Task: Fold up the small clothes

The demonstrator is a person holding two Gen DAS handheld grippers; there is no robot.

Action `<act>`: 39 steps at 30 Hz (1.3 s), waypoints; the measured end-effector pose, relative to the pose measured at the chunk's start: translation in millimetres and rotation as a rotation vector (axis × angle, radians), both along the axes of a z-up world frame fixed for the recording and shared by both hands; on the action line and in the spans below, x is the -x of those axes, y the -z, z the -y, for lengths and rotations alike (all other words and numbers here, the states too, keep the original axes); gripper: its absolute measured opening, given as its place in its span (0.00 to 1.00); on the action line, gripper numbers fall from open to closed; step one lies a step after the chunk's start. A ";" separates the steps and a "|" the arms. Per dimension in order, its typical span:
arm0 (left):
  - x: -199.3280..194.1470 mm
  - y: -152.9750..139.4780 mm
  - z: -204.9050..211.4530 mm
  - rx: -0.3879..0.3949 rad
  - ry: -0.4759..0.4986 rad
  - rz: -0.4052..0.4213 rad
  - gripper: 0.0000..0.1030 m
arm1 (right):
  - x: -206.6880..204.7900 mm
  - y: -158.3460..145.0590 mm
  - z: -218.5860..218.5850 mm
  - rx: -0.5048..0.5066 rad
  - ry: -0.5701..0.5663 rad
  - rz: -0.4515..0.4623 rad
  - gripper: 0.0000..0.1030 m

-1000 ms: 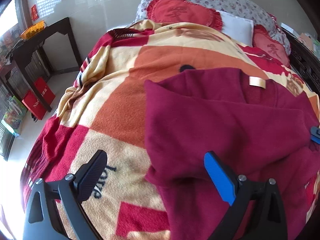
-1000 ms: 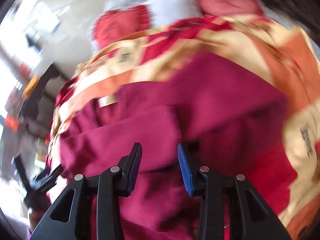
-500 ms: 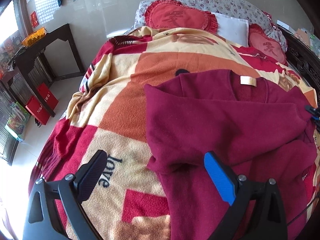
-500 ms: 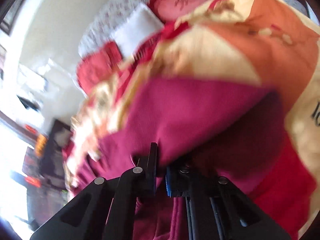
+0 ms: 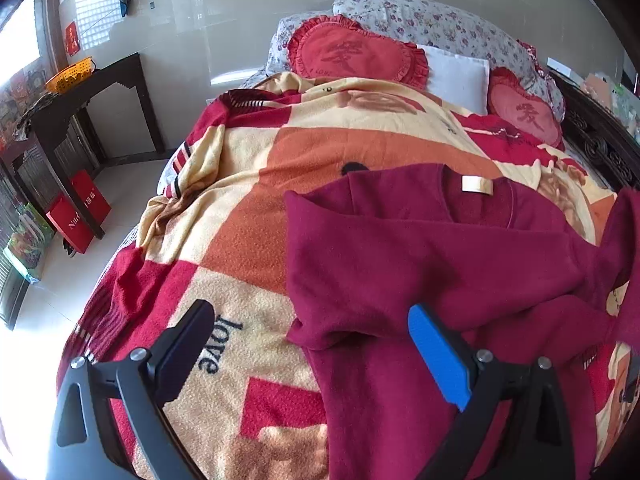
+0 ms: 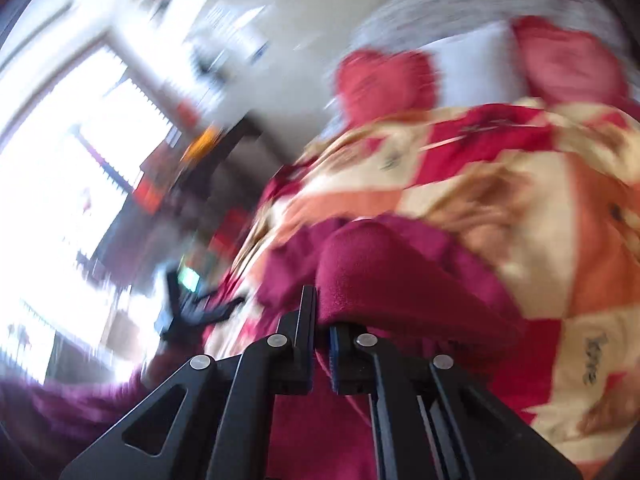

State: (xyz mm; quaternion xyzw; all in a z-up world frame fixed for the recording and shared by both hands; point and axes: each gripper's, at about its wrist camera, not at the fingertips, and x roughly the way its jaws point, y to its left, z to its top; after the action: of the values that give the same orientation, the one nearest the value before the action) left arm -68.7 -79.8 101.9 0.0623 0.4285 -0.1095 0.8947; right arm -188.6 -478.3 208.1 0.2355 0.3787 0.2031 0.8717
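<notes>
A dark red sweater lies on the patterned blanket, neck label up, its left sleeve folded across the chest. My left gripper is open and empty, held above the sweater's left edge. My right gripper is shut on a fold of the sweater's right sleeve and holds it lifted off the bed. The lifted sleeve shows at the right edge of the left wrist view. The right wrist view is blurred.
Red heart cushions, a white pillow and a floral pillow lie at the bed's head. A dark wooden table with an orange basket stands left of the bed. Red bags sit on the floor.
My right gripper closed on the right sleeve and lifted it up and toward the left. My left gripper stayed open and drew back a little.
</notes>
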 end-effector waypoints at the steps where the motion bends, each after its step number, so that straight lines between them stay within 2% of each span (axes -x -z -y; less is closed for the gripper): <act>1: -0.1 -0.6 -1.4 0.004 -0.004 -0.001 0.97 | -11.0 0.9 -16.7 0.017 -0.058 -0.022 0.00; 3: -0.5 -1.4 -5.0 0.015 -0.013 -0.005 0.97 | -38.7 12.9 -49.9 0.037 -0.141 -0.091 0.00; 6: -0.5 0.2 -8.0 0.018 -0.023 -0.015 0.97 | -97.8 56.9 -104.8 0.077 -0.230 -0.243 0.00; 9: 0.8 3.0 -7.7 0.009 -0.010 -0.034 0.97 | -156.7 116.0 -145.7 0.071 -0.205 -0.396 0.04; 12: 4.0 1.1 -8.2 0.014 0.030 -0.034 0.97 | -190.2 146.3 -150.9 -0.068 -0.094 -0.445 0.15; 14: 5.7 -1.0 -11.2 0.028 0.050 -0.019 0.97 | -191.5 144.4 -145.4 -0.112 -0.040 -0.415 0.18; 17: 2.0 2.1 -18.1 0.069 0.047 -0.028 0.97 | -168.7 127.7 -135.4 -0.123 -0.063 -0.331 0.20; 21: -10.3 14.0 -31.1 0.145 0.011 -0.106 0.97 | -135.5 112.8 -131.2 0.024 -0.061 -0.285 0.22; 24: -13.3 14.0 -42.3 0.221 -0.005 -0.127 0.97 | -109.2 107.1 -121.5 0.127 -0.019 -0.247 0.22; 26: -12.0 10.5 -47.1 0.261 -0.004 -0.116 0.97 | -99.5 110.3 -109.9 0.103 0.006 -0.242 0.22; 29: -12.6 7.6 -47.4 0.276 0.006 -0.103 0.97 | -96.5 121.3 -106.1 0.090 0.029 -0.288 0.22; 32: -12.9 6.3 -44.6 0.293 0.016 -0.093 0.97 | -86.3 119.4 -96.3 0.099 0.117 -0.242 0.22; 36: -17.2 13.1 -33.2 0.342 0.022 -0.106 0.97 | -69.0 110.4 -74.9 0.136 0.200 -0.194 0.25; 39: -20.5 23.7 -18.4 0.375 0.037 -0.146 0.97 | -86.9 117.2 -71.5 0.195 0.210 -0.234 0.27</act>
State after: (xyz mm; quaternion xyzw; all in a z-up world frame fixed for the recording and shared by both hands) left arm -48.2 -61.4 78.2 -0.1056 0.4631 -0.2080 0.8551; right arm -101.7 -406.8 90.9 0.2100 0.4688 0.0443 0.8568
